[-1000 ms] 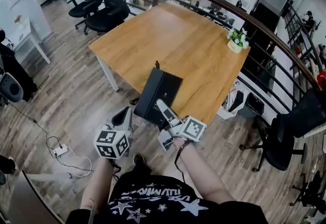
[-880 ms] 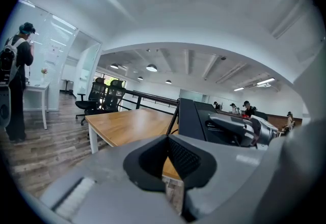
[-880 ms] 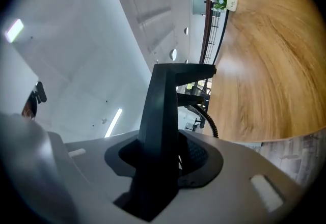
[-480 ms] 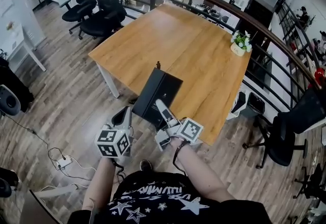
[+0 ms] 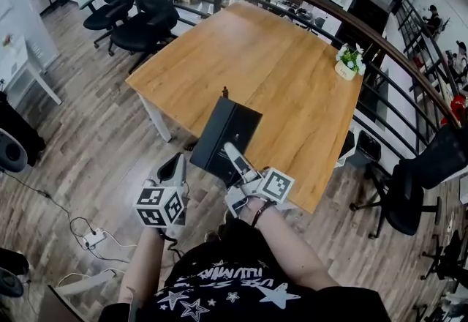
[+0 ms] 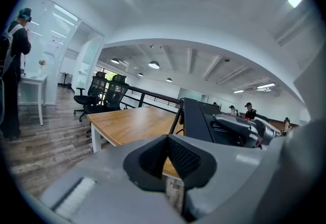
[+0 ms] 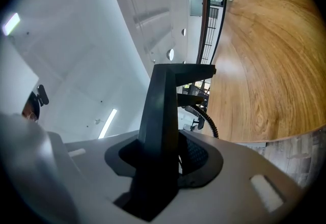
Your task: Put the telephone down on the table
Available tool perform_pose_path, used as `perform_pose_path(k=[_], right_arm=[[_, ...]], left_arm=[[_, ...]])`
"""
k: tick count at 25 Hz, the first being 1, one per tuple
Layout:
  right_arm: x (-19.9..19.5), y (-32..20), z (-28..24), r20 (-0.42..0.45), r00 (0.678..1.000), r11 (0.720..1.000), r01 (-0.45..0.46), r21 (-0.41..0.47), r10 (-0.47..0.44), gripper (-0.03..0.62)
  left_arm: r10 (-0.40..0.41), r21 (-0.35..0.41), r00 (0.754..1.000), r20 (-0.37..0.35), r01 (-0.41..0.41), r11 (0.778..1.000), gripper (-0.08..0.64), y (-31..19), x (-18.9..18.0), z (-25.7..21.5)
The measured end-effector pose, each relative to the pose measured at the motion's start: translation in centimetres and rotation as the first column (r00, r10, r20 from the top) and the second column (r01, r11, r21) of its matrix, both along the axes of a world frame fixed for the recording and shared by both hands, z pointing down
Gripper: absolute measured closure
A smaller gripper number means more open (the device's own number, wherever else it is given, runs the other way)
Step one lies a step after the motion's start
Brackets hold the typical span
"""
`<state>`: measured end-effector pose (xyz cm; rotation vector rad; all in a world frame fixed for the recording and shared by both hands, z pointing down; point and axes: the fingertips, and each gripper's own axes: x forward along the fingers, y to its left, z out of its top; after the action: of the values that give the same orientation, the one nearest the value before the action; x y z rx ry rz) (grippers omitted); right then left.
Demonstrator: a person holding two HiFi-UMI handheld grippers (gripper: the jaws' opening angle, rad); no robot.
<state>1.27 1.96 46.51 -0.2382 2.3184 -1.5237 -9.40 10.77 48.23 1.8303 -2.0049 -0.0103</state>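
A black telephone (image 5: 228,136), a flat slab with a coiled cord, hangs in the air over the near edge of the wooden table (image 5: 278,72). My right gripper (image 5: 234,158) is shut on its lower end; in the right gripper view the telephone (image 7: 164,116) stands up between the pads, with the gripper (image 7: 164,159) clamped on it. My left gripper (image 5: 175,168) is to the left of the telephone, over the floor, shut and empty. In the left gripper view the gripper (image 6: 167,152) has its pads together, and the telephone (image 6: 197,118) shows to the right.
A small potted plant (image 5: 349,60) stands at the table's far right corner. Black office chairs (image 5: 128,9) are beyond the table's left side, another chair (image 5: 417,189) at the right. A curved railing (image 5: 380,42) runs behind the table. A power strip (image 5: 91,240) lies on the floor.
The table edge and floor have slid nearer under both grippers; both hands have moved toward the table, the telephone still gripped at the same tilt.
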Motion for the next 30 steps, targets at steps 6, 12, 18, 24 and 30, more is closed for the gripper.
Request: perform_pose_path(k=[6, 12, 18, 24, 30], right_arm=[[-2.1, -3.0, 1.2, -0.009, 1.0, 1.0, 0.025, -0.018, -0.026, 0.423], [-5.3, -8.4, 2.6, -0.003, 0.999, 0.998, 0.037, -0.04, -0.038, 0.423], [-8.3, -15.4, 2.8, 0.004, 1.0, 0.998, 0.014, -0.055, -0.014, 0.423], [-9.7, -20.9, 3.9, 0.008, 1.0, 0.997, 0.002, -0.074, -0.001, 0.423], [-10.5, -25.6, 5.2, 0.015, 1.0, 0.995, -0.022, -0.095, 0.023, 0.423]], left_arm=[[0.004, -0.011, 1.0, 0.003, -0.004, 1.0, 0.558, -3.3, -1.7, 0.8], [-0.001, -0.039, 1.0, 0.017, 0.001, 0.999, 0.558, -8.1, -5.3, 1.6], [0.028, -0.067, 0.999, 0.025, -0.026, 0.997, 0.558, -15.1, -9.4, 1.6], [0.07, -0.095, 0.997, 0.041, -0.066, 0.993, 0.558, -21.5, -11.3, 1.9], [0.109, -0.119, 0.993, 0.049, -0.103, 0.988, 0.558, -26.8, -12.1, 2.7]])
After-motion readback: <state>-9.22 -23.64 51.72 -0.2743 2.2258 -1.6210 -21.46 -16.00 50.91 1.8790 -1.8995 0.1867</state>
